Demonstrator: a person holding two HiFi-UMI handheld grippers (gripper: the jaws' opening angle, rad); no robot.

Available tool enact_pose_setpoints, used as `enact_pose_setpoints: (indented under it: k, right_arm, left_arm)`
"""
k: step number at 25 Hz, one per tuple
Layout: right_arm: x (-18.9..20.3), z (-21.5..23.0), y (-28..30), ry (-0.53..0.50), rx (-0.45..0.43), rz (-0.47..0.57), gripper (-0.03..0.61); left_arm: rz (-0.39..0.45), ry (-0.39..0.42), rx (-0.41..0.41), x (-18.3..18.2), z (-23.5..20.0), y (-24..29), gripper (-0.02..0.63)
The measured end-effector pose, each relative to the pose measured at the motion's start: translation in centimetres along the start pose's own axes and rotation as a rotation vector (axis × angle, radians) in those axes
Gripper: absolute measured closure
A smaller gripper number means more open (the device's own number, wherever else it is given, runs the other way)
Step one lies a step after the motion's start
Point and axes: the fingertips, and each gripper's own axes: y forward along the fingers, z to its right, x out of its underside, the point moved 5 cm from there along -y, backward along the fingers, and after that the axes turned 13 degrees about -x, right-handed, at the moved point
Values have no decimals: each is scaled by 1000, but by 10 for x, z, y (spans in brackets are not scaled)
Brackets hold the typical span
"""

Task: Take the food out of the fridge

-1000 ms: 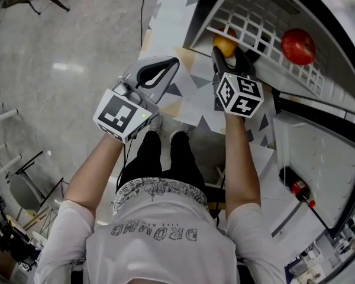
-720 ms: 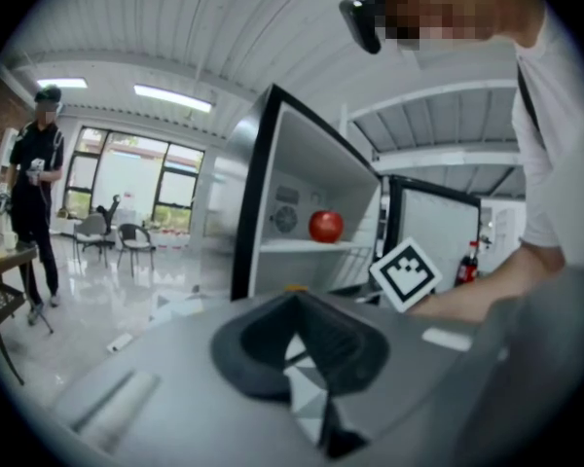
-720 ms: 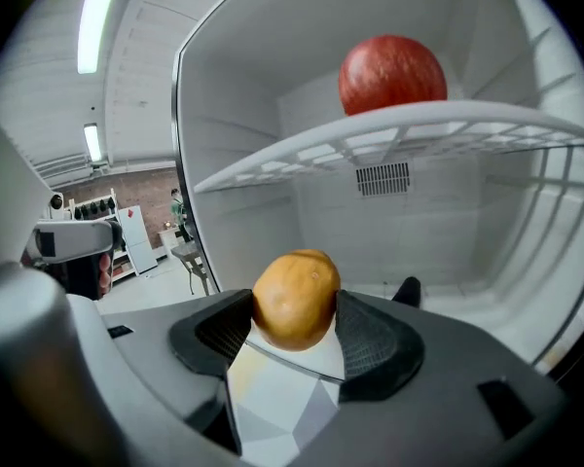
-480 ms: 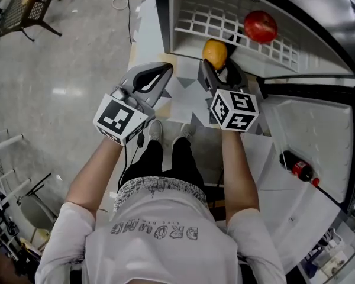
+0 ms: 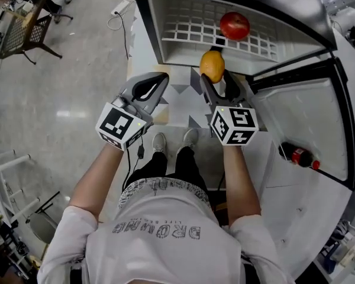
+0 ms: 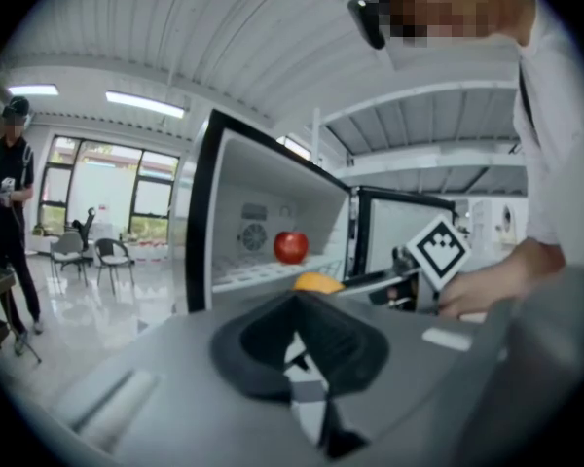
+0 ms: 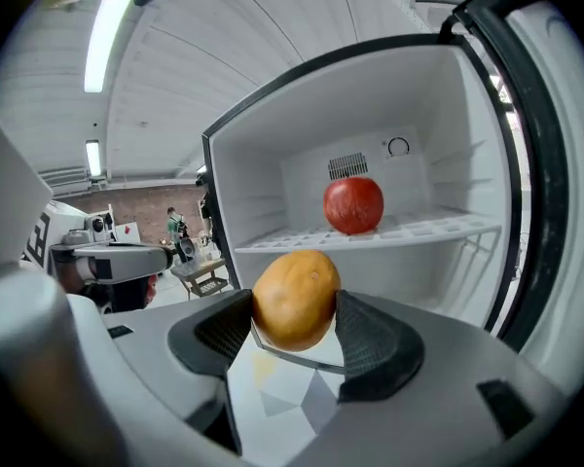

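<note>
Pinching the orange [image 7: 294,300] in our right tool [image 7: 294,311] before the fridge shelf [image 7: 419,230] edge; left tool [image 6: 307,368] pressed together.

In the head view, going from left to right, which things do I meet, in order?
A dark mesh chair → left gripper, shut → round orange fruit in the right gripper → dark bottle with a red cap in the white fridge door.
</note>
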Motion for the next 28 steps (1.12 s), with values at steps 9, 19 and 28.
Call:
enact_pose_setpoints:
  k: [9, 19, 28]
  right_arm:
    - [-28, -23, -38, -25, 2, 67, 313]
    - [-58, -37, -71, -59, 13, 133, 313]
    - [-71, -37, -88, -69, 30, 151, 313]
  left_arm:
    - [13, 25, 16, -14, 4, -12, 607]
    - [47, 39, 40, -30, 6, -19, 607]
    - [80, 53, 57, -44, 6, -15, 607]
